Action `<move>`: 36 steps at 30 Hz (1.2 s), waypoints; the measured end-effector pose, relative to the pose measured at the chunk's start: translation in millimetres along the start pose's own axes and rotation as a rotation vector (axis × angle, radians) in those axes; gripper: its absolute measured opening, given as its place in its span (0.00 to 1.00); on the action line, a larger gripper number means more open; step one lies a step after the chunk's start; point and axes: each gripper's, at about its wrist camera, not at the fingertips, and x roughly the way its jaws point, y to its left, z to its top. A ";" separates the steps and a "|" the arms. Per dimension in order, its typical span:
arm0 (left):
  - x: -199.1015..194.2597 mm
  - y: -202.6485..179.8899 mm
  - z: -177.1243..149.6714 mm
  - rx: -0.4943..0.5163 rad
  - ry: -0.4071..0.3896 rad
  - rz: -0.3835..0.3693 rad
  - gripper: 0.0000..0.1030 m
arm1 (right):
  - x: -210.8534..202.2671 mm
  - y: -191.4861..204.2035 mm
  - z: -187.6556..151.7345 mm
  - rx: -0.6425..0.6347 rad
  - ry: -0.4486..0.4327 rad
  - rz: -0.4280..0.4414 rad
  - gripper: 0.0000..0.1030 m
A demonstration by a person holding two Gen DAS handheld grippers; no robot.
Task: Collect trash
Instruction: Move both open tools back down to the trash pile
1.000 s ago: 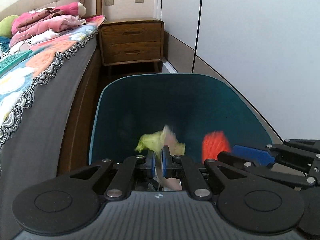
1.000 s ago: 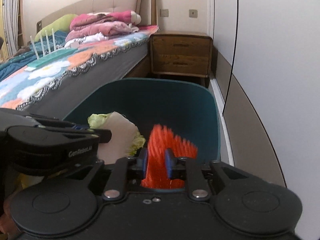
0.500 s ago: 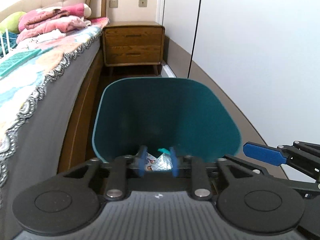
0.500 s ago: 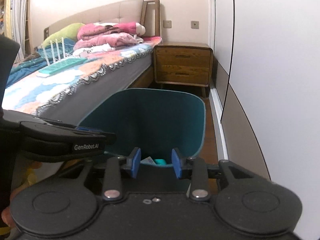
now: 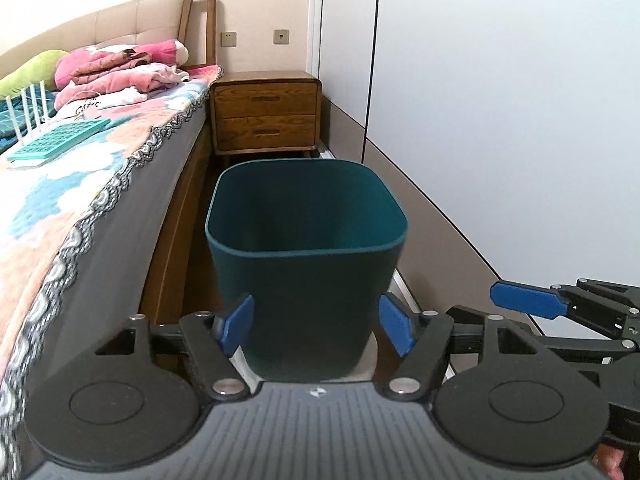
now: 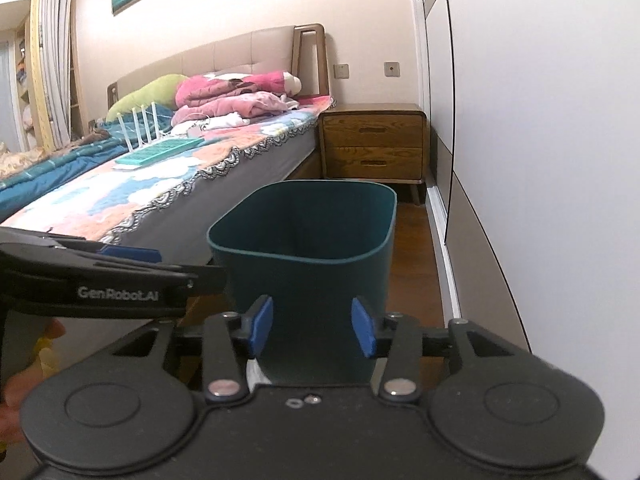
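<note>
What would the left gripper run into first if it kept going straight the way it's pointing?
Most likely the teal bin: its near wall sits dead ahead between the opening, empty fingers of the left gripper. Depth is uncertain.

Right claw [image 6: 312, 330], jaws opening and empty, faces the teal bin [image 6: 320, 276].

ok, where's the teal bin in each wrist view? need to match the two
Left wrist: teal bin at centre, framed between the opening, empty left gripper fingers.
Right wrist: teal bin at centre, just beyond the opening, empty right gripper.
Shared landmark: wooden nightstand behind the bin, beside the bed.
</note>
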 end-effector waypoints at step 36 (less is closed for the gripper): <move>25.7 17.2 -245.7 -0.207 0.211 -0.086 0.82 | -5.0 -38.9 -278.2 0.072 0.417 -0.137 0.88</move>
